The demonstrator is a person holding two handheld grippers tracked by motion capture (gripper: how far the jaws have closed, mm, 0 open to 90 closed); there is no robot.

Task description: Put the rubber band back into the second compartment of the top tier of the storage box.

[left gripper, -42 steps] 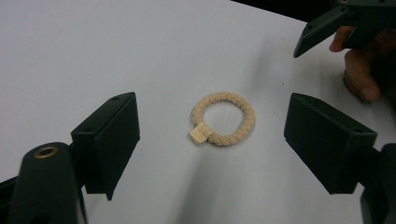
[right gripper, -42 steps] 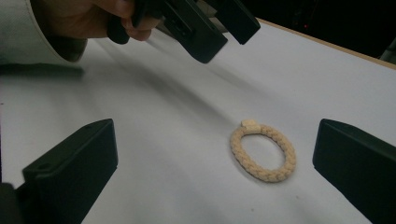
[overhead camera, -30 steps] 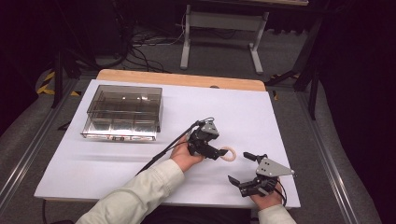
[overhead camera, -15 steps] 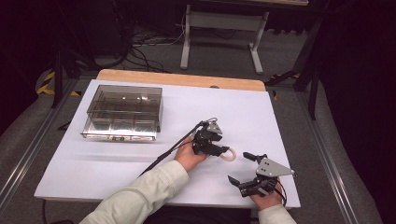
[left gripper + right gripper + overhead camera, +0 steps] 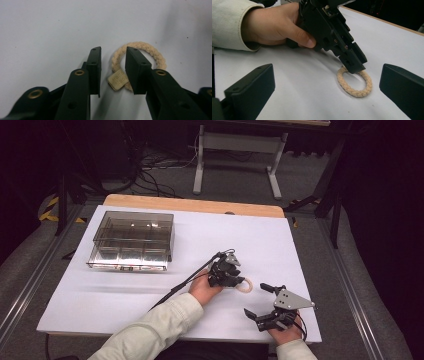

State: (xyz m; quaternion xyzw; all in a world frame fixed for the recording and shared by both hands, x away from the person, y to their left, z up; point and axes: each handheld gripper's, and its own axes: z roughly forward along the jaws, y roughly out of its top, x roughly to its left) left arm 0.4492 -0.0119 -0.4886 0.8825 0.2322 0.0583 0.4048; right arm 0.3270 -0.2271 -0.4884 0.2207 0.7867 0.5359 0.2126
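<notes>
High view puts my left gripper [image 5: 234, 279] near the middle of the white table [image 5: 100, 290], nose down against a small braided rope ring [image 5: 245, 285] that lies flat on the surface. Through the left gripper view I see the ring [image 5: 140, 62] straddled: one jaw stands outside its rim, the other is planted inside the loop, and the band with its little tan tag [image 5: 118, 79] sits in the gap between them. The jaws are narrowed but not yet pressed on the cord; I can see white table on either side of the band. My left hand [image 5: 279, 25] grips the tool body, cream sleeve [image 5: 150, 330] trailing back.

My right gripper [image 5: 265, 301] rests near the table's front edge, just to the right of the ring, jaws spread wide and holding nothing; its own view frames the ring [image 5: 354, 83] between them, well ahead. A clear compartment box [image 5: 132, 240] sits far off at the left.
</notes>
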